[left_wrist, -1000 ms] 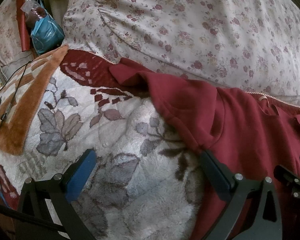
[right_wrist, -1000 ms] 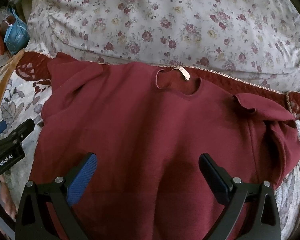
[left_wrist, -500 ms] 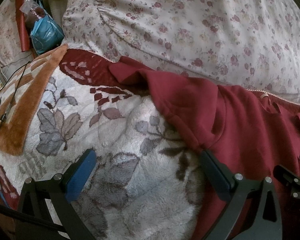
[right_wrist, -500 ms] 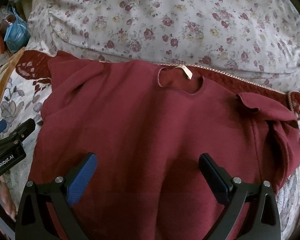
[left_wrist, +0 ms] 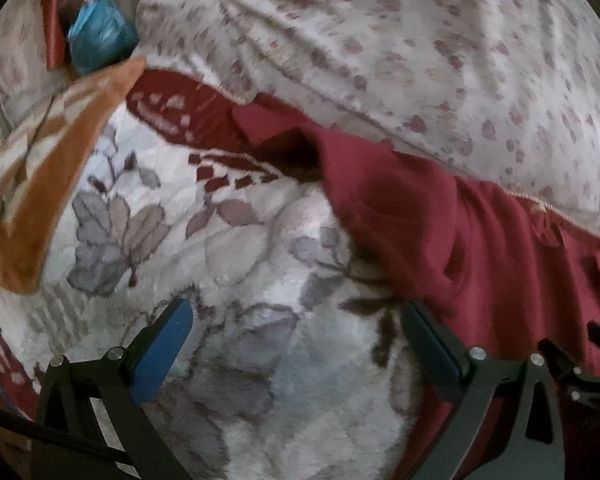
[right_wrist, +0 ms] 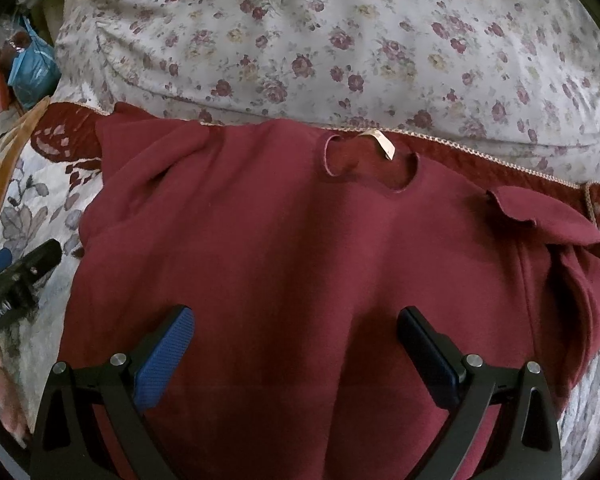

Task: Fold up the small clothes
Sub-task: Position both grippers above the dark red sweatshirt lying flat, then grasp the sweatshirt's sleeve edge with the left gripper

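**Maroon shirt spread flat on the blanket, both grippers above it with jaws wide**

Maroon fabric fills the middle of the right wrist view: the shirt (right_wrist: 268, 248) lies front-up on a fleece blanket (right_wrist: 32, 216) with grey leaf prints. Its neck hole with a pale label (right_wrist: 383, 145) points to the far side, close under a floral quilt (right_wrist: 340, 40). The left sleeve is bunched at the far left, and the right sleeve is folded in on itself at the right edge. The right gripper (right_wrist: 296, 344) hangs over the near part of the shirt, its jaws wide apart and holding nothing.

The left gripper (left_wrist: 296, 340) is over the blanket (left_wrist: 228, 248), just beside the left edge of the shirt (left_wrist: 480, 248); its jaws are also spread wide and empty. This view is blurred. A blue bag (left_wrist: 100, 40) sits at the far left, beyond an orange border (left_wrist: 48, 184) of the blanket.
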Demonstrator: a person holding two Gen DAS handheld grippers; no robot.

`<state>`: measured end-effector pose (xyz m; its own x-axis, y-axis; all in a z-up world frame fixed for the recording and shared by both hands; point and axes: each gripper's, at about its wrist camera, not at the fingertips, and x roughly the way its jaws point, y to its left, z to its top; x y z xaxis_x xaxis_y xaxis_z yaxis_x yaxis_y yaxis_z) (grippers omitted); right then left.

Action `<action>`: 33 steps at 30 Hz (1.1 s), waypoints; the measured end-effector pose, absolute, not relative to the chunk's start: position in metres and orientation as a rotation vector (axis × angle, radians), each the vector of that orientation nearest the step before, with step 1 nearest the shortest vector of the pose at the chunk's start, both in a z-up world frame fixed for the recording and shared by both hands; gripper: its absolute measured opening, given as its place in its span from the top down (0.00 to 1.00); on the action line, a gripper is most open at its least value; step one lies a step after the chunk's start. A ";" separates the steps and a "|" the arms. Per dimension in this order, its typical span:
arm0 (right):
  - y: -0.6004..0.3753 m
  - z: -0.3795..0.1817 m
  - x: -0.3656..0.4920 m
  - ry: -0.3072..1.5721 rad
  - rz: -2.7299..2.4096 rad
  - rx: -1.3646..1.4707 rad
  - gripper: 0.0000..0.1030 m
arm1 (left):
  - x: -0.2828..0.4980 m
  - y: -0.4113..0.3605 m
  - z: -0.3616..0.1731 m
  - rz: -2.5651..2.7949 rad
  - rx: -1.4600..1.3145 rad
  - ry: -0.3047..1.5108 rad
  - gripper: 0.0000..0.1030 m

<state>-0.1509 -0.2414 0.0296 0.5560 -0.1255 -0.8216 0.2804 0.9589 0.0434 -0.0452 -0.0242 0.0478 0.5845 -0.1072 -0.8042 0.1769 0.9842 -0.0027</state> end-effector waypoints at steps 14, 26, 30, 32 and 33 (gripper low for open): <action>-0.242 0.026 -0.129 0.957 -0.228 0.127 0.00 | 0.075 -0.017 0.059 -0.071 0.009 0.928 0.00; -0.245 0.020 -0.126 0.971 -0.202 0.158 0.00 | 0.150 -0.022 0.029 -0.017 -0.176 0.976 0.00; -0.244 0.019 -0.126 0.970 -0.203 0.151 0.00 | 0.163 -0.033 0.024 -0.024 -0.175 0.993 0.00; -0.243 0.019 -0.126 0.969 -0.201 0.154 0.00 | 0.166 -0.038 0.021 -0.034 -0.178 1.000 0.00; -0.243 0.019 -0.126 0.970 -0.200 0.155 0.00 | 0.167 -0.039 0.020 -0.038 -0.184 1.005 0.00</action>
<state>-0.1263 -0.2432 0.0186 0.5495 -0.0996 -0.8296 0.2374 0.9706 0.0406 0.1672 -0.0393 0.0196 0.5368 -0.1162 -0.8357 -0.0528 0.9839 -0.1707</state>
